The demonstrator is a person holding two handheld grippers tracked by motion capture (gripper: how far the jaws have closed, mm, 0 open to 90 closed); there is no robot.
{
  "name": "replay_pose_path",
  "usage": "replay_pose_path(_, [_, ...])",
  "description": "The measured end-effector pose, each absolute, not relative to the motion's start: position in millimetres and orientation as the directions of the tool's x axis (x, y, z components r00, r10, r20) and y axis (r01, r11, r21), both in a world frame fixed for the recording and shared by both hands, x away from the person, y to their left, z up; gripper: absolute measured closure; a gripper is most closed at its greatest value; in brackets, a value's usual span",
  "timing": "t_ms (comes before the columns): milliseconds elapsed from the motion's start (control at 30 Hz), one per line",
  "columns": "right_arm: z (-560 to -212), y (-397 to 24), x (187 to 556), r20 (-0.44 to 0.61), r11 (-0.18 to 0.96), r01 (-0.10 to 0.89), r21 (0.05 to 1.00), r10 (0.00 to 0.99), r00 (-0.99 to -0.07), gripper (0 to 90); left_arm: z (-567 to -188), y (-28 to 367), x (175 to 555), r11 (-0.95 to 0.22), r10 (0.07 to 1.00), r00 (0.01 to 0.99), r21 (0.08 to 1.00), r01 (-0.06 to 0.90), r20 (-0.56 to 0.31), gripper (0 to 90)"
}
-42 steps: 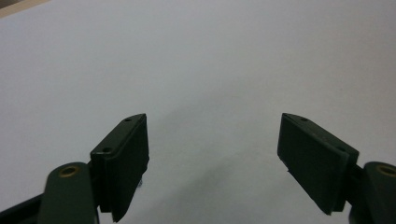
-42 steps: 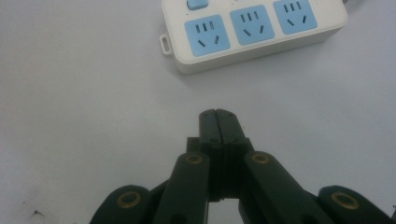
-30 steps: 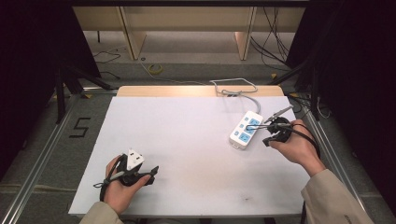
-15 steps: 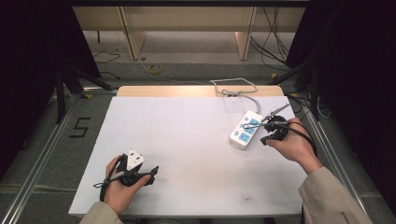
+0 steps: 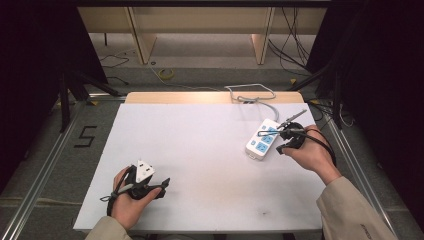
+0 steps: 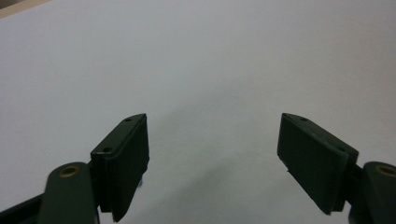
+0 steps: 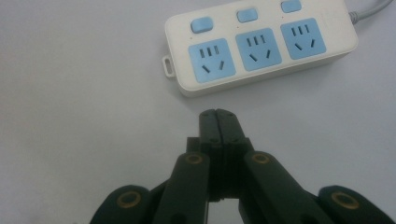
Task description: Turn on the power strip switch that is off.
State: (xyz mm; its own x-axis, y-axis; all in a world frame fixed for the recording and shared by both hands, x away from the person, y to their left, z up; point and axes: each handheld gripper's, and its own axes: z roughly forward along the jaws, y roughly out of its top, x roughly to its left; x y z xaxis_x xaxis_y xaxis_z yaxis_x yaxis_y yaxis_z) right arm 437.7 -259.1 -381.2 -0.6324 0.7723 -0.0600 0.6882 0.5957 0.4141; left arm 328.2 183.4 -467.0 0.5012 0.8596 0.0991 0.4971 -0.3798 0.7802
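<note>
While I watch from my remote seat, these are my readings.
Right gripper (image 7: 217,113): jaws pressed fully together, nothing between them; I see the tips just short of the power strip's long side, not touching it.
Power strip (image 7: 259,46): lying flat on the white table (image 5: 200,145) toward its far right part, three blue sockets facing up, grey cord leading off toward the far edge.
Left gripper (image 6: 212,154): jaws spread wide with nothing between them, low over bare table at the near left, well apart from the strip.

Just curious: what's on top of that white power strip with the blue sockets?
The white power strip bears three blue sockets and three blue buttons, with nothing plugged in. The white table lies beneath; its underside is hidden.
</note>
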Motion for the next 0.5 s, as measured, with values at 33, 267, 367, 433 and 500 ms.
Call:
replay_pose_path(33, [-381.0,-258.8,438.1,-0.061,0.596,0.688,0.415,0.772,-0.632,90.0,-467.0,183.4,328.3,-0.378,0.860,0.501,0.781,0.497,0.098,24.8])
replay_pose_path(267, [-381.3,-255.6,441.6,-0.064,0.598,0.686,0.413,0.771,-0.634,90.0,-466.7,182.8,327.6,-0.377,0.861,0.500,0.782,0.497,0.097,24.8])
replay_pose_path(367, [-381.2,-254.1,443.5,-0.063,0.599,0.687,0.412,0.771,-0.634,90.0,-467.3,182.6,327.4,-0.376,0.861,0.499,0.781,0.499,0.096,24.8])
replay_pose_path(433, [-380.9,-253.1,444.5,-0.064,0.598,0.687,0.414,0.772,-0.633,90.0,-466.9,182.9,327.4,-0.378,0.860,0.500,0.781,0.497,0.098,24.8])
replay_pose_path(500, [-380.4,-252.3,445.6,-0.064,0.598,0.687,0.413,0.771,-0.633,90.0,-467.2,182.8,327.8,-0.378,0.860,0.501,0.781,0.498,0.097,24.8])
